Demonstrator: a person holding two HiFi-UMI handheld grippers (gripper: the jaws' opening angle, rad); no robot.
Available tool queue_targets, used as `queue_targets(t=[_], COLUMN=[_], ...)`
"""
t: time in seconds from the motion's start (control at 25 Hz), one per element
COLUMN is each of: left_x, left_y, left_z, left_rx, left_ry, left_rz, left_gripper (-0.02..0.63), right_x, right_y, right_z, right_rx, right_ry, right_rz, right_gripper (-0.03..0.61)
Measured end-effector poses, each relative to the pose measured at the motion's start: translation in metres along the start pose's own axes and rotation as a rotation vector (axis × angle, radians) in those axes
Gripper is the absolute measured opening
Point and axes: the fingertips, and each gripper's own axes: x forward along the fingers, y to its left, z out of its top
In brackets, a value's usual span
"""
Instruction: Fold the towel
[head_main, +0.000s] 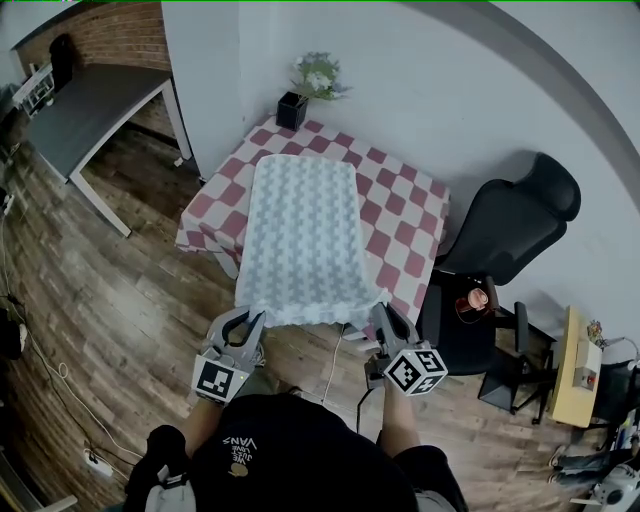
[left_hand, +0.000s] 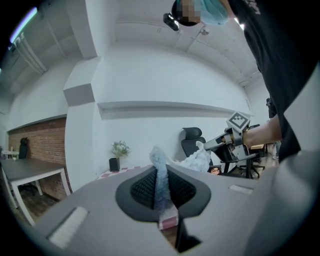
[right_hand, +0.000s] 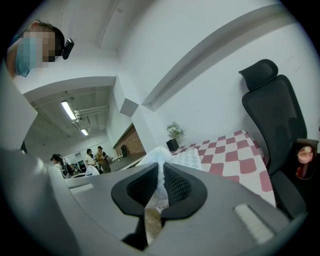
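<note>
Holding the pale grey waffle-textured towel (head_main: 300, 235) by its two near corners, you have it spread lengthwise on the table with the red-and-white checked cloth (head_main: 405, 215). Your left gripper (head_main: 248, 318) is closed on the left corner and your right gripper (head_main: 384, 316) on the right one. In each gripper view a thin ridge of fabric stands pinched between the ribbed black pads (left_hand: 142, 189). The near edge sits just off the table edge, lifted a little. I think both corners are gripped level so that this edge stays straight, ready to be carried toward the far end near the black plant pot (head_main: 292, 110).
</note>
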Motion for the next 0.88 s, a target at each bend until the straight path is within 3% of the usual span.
queue_targets(t=[0.44, 0.88], left_x=[0.082, 0.173], left_y=[0.102, 0.173], left_z=[0.025, 0.018], left_rx=[0.062, -0.1], left_ry=[-0.045, 0.009], left_rz=[-0.012, -0.063], left_gripper=[0.028, 0.029], right_x=[0.106, 0.2], right_y=[0.002, -0.028], right_z=[0.059, 0.095], right_rx=[-0.129, -0.196], right_ry=[-0.076, -0.056], right_rz=[-0.095, -0.189], right_gripper=[0.034, 0.034])
